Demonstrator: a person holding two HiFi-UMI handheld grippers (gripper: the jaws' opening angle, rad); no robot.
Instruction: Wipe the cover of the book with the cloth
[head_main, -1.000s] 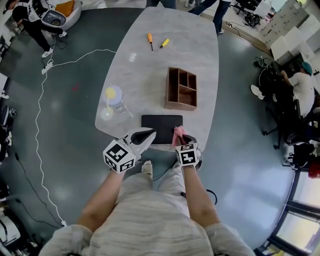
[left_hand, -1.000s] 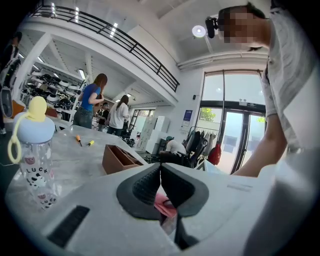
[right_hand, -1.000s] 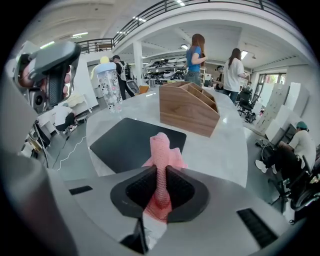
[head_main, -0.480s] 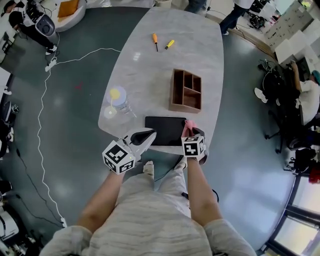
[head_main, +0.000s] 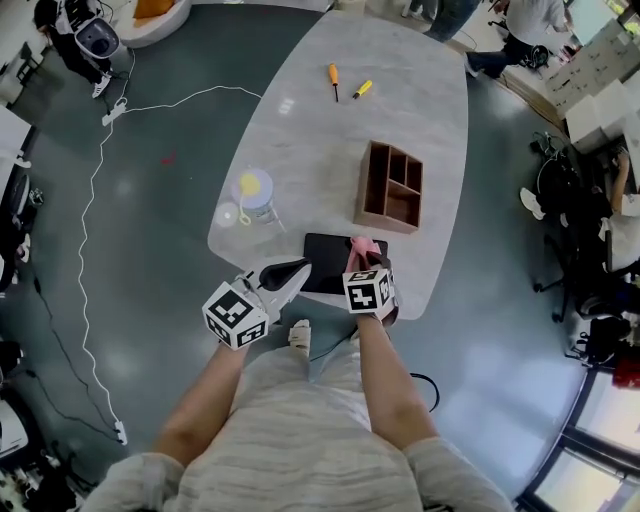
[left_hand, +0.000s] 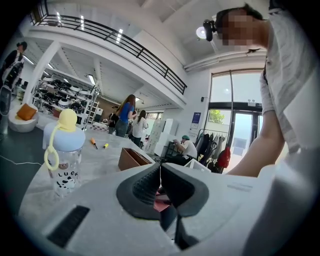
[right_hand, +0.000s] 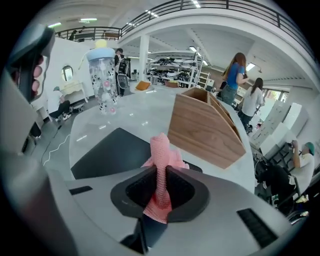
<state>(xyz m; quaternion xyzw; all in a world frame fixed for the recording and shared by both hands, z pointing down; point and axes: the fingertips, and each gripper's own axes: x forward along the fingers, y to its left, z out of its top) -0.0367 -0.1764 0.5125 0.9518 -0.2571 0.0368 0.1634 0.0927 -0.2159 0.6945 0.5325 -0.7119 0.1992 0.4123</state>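
Currently, the right tool (head_main: 362, 262) is clenched on the pink cloth (head_main: 363, 245). In the right gripper view, the cloth (right_hand: 162, 155) stands pinched between the two dark pads of the right tool (right_hand: 161, 172), with a folded tuft rising above them and a short end hanging below.

The cloth sits over the right part of the book (head_main: 325, 262). The book is black and lies flat at the near edge of the table (head_main: 300, 150), cover up. In the right gripper view, the cover (right_hand: 115, 150) extends to the left of the cloth.

The left tool (head_main: 300, 268) is closed with nothing gripped; in the left gripper view, its pads (left_hand: 160, 172) meet along a thin line. Its tip is at the near left corner of the book. Contact with the cover cannot be confirmed.

Other items on the table:
- A wooden organizer (head_main: 390, 187) with open compartments, just beyond the book.
- A clear bottle (head_main: 257, 192) with a blue lid and yellow cap, to the left of the organizer.
- Two screwdrivers (head_main: 345, 83), one orange and one yellow, at the far end.

A white cable (head_main: 90, 230) runs across the floor (head_main: 160, 280) to the left of the table.
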